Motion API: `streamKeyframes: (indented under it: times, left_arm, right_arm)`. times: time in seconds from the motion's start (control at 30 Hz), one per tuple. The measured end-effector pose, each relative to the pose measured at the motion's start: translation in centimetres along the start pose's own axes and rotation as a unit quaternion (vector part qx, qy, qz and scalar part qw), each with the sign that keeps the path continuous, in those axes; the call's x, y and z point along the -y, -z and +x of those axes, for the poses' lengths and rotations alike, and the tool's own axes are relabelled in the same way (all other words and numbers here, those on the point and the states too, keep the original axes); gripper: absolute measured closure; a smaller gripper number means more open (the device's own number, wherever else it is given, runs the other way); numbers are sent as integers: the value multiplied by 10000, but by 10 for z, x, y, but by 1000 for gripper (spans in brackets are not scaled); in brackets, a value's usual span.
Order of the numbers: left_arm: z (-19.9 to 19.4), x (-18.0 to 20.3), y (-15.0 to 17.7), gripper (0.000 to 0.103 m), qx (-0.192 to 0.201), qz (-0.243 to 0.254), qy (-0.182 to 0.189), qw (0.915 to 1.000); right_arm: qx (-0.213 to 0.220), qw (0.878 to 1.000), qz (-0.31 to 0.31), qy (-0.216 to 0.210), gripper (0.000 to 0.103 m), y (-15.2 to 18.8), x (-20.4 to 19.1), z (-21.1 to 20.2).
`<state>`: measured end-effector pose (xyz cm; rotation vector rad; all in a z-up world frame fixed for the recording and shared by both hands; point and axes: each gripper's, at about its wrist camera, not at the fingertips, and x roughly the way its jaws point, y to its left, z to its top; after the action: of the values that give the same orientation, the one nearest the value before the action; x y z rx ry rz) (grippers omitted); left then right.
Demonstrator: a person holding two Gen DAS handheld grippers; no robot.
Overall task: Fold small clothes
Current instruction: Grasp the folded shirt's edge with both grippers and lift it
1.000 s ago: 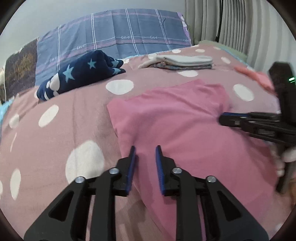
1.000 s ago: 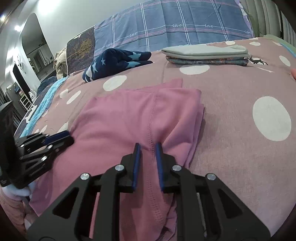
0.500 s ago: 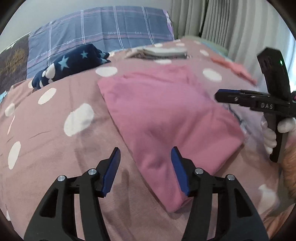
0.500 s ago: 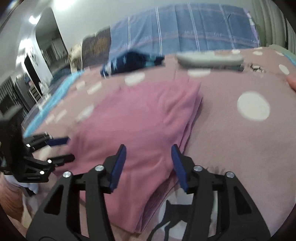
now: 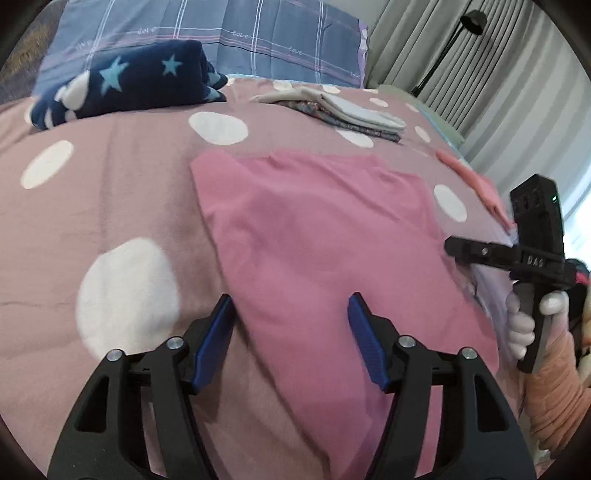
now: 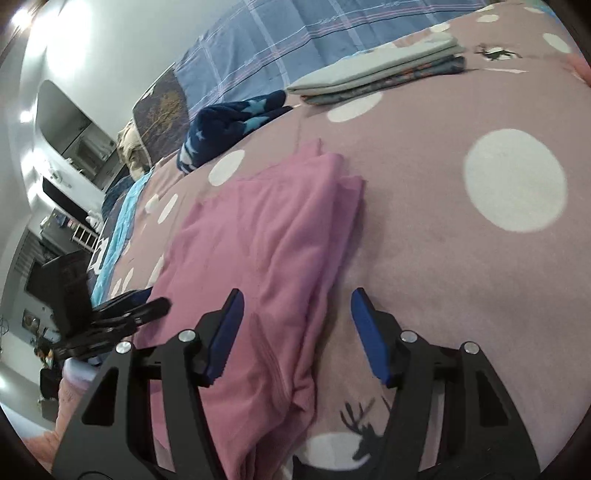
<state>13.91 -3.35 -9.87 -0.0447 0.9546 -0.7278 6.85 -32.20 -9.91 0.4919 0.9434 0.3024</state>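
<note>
A folded pink garment (image 5: 325,236) lies flat on the mauve polka-dot bedspread (image 5: 110,192). My left gripper (image 5: 291,339) is open and empty, hovering over the garment's near left edge. My right gripper (image 6: 295,332) is open and empty, over the garment's (image 6: 266,236) stacked right edge, where several layers show. The right gripper also shows in the left wrist view (image 5: 454,247), side on at the garment's right edge. The left gripper shows at the left of the right wrist view (image 6: 147,306).
A stack of folded clothes (image 5: 347,110) lies further back on the bed (image 6: 380,70). A navy star-patterned blanket (image 5: 125,85) sits at the back left, before a blue plaid pillow (image 5: 229,33). A coral cloth (image 5: 472,181) lies at the right edge, near curtains.
Both grippers have opened and let go of the pink garment, then drawn back and lifted. The garment now lies folded flat on the bed.
</note>
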Motion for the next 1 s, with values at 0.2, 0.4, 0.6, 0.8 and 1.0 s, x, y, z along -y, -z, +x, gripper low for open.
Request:
streamKeyframes:
  times: [0.2,0.4,0.6,0.8,1.0]
  left_arm:
    - [17,-10,-19,36,-105,-94,329,9994]
    - [24,-10,-28,36,-135,34,367,9992]
    - [29,-5,-33,36,-143,232,229,9994]
    - [28,-5,-33,36,-134,264,209,9993]
    - [26,-1,-34,66,24,404,82,9991]
  right_arm:
    - [-89,9998,-193,33,43,-23,-4,22]
    - [103,9968,-534,588,53,-26,-19,30]
    - [254,9917,-865,920,60,-21,-30,31]
    - [282,9921,-850,884,60,-21,-28,32]
    - [474,9897,-964,950,82,-19,-34,28]
